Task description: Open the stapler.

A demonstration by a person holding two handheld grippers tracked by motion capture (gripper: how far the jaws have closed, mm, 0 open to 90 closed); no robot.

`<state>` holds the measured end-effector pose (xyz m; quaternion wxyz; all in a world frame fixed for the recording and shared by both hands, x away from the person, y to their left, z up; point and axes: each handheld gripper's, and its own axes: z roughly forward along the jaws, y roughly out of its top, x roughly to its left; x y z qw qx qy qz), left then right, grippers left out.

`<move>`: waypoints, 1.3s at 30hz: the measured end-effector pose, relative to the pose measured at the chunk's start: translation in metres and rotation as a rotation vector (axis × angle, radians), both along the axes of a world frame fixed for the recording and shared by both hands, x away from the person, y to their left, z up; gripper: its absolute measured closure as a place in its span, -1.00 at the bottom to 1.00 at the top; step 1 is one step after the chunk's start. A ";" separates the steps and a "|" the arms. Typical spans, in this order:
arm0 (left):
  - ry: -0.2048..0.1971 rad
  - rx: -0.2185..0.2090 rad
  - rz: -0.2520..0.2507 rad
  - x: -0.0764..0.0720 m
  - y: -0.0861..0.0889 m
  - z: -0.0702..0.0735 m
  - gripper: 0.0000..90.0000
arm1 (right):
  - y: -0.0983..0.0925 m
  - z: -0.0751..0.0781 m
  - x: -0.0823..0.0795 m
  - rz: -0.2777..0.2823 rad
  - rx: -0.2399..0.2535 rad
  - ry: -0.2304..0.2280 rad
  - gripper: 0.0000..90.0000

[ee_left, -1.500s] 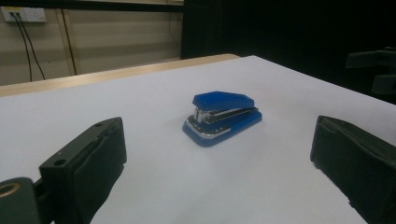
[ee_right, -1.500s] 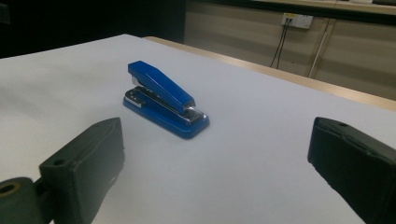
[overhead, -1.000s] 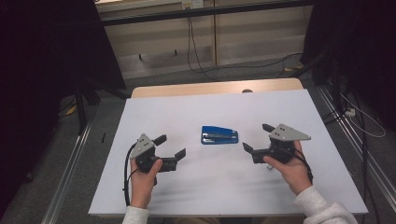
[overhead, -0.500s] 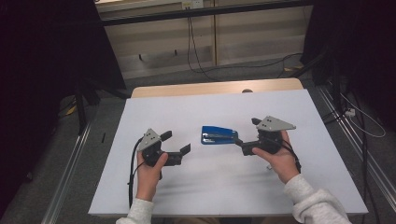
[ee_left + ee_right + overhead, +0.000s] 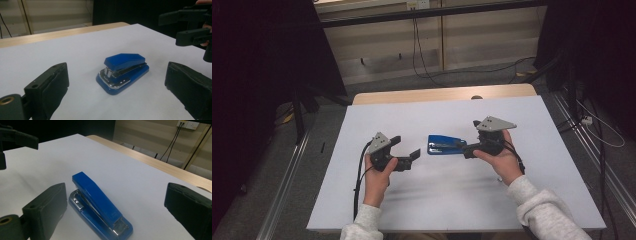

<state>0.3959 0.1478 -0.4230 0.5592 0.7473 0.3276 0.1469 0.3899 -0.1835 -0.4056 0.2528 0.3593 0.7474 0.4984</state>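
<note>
Right hand-held gripper (image 5: 470, 148) (jaws spread), blue stapler (image 5: 446, 145), unlabelled

A white table top (image 5: 532, 200) fills the lower middle of the frame, with a strip of bare wood (image 5: 442, 95) along its far edge. Grey floor (image 5: 262, 200) lies on both sides. Across the top runs a pale panelled wall (image 5: 482, 40), with black cables (image 5: 417, 45) hanging from a socket (image 5: 418, 4) at the upper edge. Dark curtains (image 5: 257, 50) fill the upper left and upper right corners. Metal rails (image 5: 287, 195) run along the floor at lower left and right.
</note>
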 end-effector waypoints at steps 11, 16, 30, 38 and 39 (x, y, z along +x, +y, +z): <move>0.039 0.036 0.034 0.015 -0.009 -0.007 -0.88 | 0.007 -0.001 0.016 0.011 -0.013 0.022 -0.89; 0.035 0.024 0.031 0.023 -0.011 -0.012 -0.74 | 0.015 -0.003 0.022 0.024 -0.019 0.020 -0.89; 0.067 0.080 0.006 0.027 -0.019 -0.023 -0.01 | 0.028 -0.009 0.034 0.055 -0.058 0.037 -0.88; 0.087 0.153 -0.037 0.031 -0.035 -0.030 0.66 | 0.042 -0.012 0.043 0.113 -0.089 0.031 -0.85; 0.096 0.152 -0.043 0.032 -0.038 -0.032 0.77 | 0.044 -0.013 0.046 0.135 -0.102 0.038 -0.79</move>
